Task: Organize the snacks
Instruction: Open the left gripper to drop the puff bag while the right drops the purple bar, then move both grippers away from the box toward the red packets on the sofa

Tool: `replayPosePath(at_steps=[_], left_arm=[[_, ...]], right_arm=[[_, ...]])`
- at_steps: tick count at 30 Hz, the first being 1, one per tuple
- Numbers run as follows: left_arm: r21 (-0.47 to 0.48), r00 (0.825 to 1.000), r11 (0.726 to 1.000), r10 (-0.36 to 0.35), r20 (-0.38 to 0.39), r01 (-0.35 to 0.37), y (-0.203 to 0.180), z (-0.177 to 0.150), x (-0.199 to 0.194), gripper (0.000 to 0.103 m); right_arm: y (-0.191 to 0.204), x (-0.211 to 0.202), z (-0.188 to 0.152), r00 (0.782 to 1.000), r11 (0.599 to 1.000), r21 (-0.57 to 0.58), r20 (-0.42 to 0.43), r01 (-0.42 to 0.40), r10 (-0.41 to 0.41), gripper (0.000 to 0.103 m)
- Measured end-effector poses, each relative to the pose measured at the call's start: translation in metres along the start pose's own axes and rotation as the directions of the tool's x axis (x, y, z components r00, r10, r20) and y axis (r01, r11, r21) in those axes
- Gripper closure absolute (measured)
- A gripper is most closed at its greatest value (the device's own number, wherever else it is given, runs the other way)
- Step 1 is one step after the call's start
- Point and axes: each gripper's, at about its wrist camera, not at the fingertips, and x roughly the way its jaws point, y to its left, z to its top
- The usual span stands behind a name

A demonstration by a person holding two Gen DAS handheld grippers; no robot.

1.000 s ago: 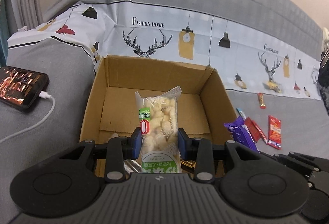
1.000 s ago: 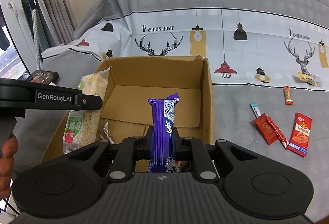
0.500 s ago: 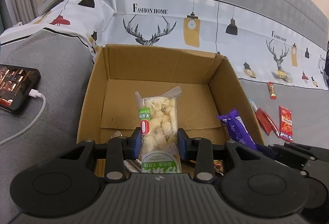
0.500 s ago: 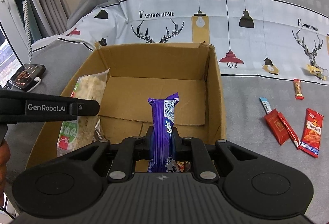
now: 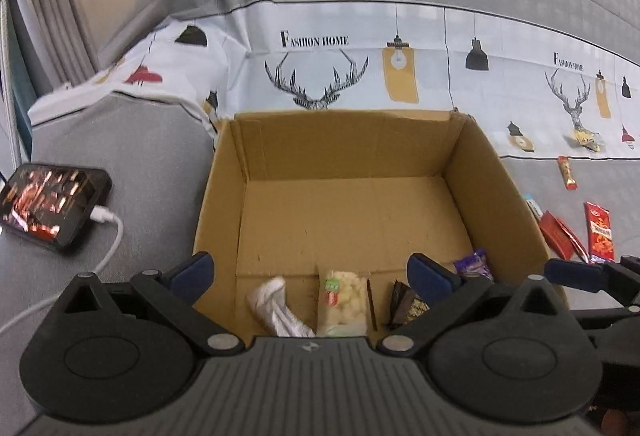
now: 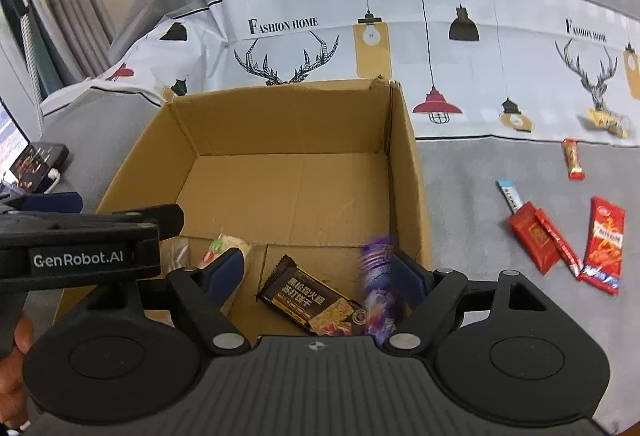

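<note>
An open cardboard box (image 5: 352,144) (image 6: 288,116) sits on a grey bed cover. My left gripper (image 5: 312,272) hangs over its near end with jaws opening wide and nothing between the pads. Below it on the box floor lies the pale puffed-snack pack (image 5: 344,300) (image 6: 224,246), beside a white wrapper (image 5: 276,306) and a dark brown biscuit pack (image 5: 408,306) (image 6: 316,296). My right gripper (image 6: 318,272) is also opening. The purple bar (image 6: 378,284) (image 5: 474,266) is blurred beside its right finger, loose and dropping into the box.
A lit phone (image 5: 52,204) on a white cable lies left of the box. Right of the box lie red snack packs (image 6: 604,244) (image 6: 536,240), a blue stick (image 6: 509,194), a small red bar (image 6: 573,164) and a yellow pack (image 6: 608,122). A hand (image 6: 12,336) holds the left gripper.
Both grippers opened. The puffed-snack pack left the left jaws and now lies on the box floor. The purple bar slipped out of the right jaws into the box.
</note>
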Motion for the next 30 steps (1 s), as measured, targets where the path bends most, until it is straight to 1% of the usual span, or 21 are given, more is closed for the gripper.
replayPosePath(at_steps=[4, 8, 11, 14, 18, 21, 24, 28, 30], left_arm=[[-0.059, 0.999, 0.997, -0.044, -0.027, 0.042, 0.006, -0.010, -0.016, 0.000], [-0.154, 0.996, 0.985, -0.082, -0.040, 0.075, 0.017, -0.032, -0.043, 0.000], [-0.192, 0.996, 0.979, -0.078, -0.053, 0.066, 0.025, -0.046, -0.065, 0.000], [-0.194, 0.998, 0.980, -0.048, -0.045, 0.039, 0.027, -0.054, -0.087, 0.000], [-0.167, 1.000, 0.986, -0.023, -0.002, 0.022, 0.024, -0.060, -0.118, 0.000], [-0.129, 0.999, 0.992, 0.001, 0.032, 0.003, 0.017, -0.067, -0.140, 0.000], [-0.112, 0.999, 0.994, 0.011, 0.044, -0.007, 0.010, -0.074, -0.153, 0.000], [-0.139, 0.999, 0.990, 0.001, 0.042, 0.005, 0.009, -0.085, -0.164, 0.000], [-0.149, 0.998, 0.989, 0.014, 0.055, -0.005, 0.008, -0.089, -0.172, 0.000]], right_arm=[[0.000, -0.020, -0.008, 1.000, 1.000, 0.002, 0.008, 0.020, -0.020, 0.016], [0.005, -0.055, -0.023, 0.999, 1.000, -0.011, 0.036, 0.017, -0.017, 0.015], [0.010, -0.084, -0.035, 0.997, 0.999, -0.041, 0.082, 0.017, -0.013, 0.013], [0.015, -0.114, -0.048, 0.990, 0.998, -0.053, 0.138, 0.028, -0.021, 0.010], [0.021, -0.140, -0.065, 0.986, 0.996, -0.082, 0.165, 0.033, -0.019, 0.010], [0.021, -0.159, -0.078, 0.981, 0.997, -0.073, 0.193, 0.030, -0.015, 0.010], [0.021, -0.175, -0.088, 0.977, 0.997, -0.071, 0.215, 0.022, -0.006, 0.009], [0.023, -0.193, -0.095, 0.968, 0.996, -0.083, 0.253, 0.023, -0.001, 0.008], [0.024, -0.202, -0.098, 0.961, 0.996, -0.085, 0.277, 0.025, 0.000, 0.007]])
